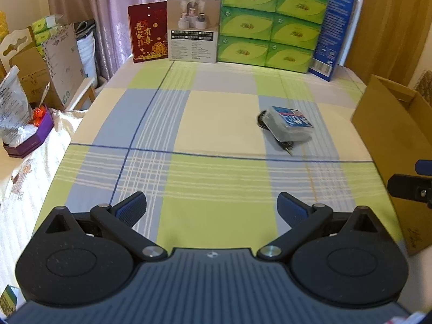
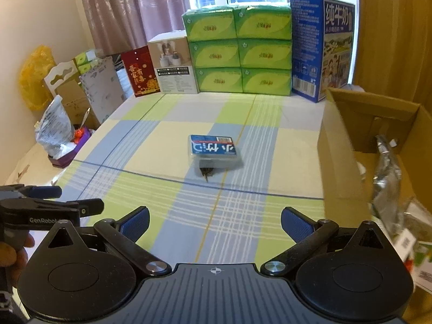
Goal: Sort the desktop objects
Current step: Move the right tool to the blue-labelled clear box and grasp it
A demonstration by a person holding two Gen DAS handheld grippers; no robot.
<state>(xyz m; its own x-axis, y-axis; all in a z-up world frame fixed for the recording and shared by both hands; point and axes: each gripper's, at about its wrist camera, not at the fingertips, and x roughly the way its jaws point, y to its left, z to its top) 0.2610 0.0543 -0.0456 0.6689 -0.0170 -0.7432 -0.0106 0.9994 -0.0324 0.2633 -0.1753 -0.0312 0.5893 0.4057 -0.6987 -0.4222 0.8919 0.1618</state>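
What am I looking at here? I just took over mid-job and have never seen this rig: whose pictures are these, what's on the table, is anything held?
A person holds one pair of tongs in each hand; a camera on each looks forward along its fingers. The left tongs and right tongs are both open and hold nothing. On the checked tablecloth lies a small clear plastic box with a blue label, on top of a dark object I cannot identify. To the right stands an open cardboard box with packets already inside.
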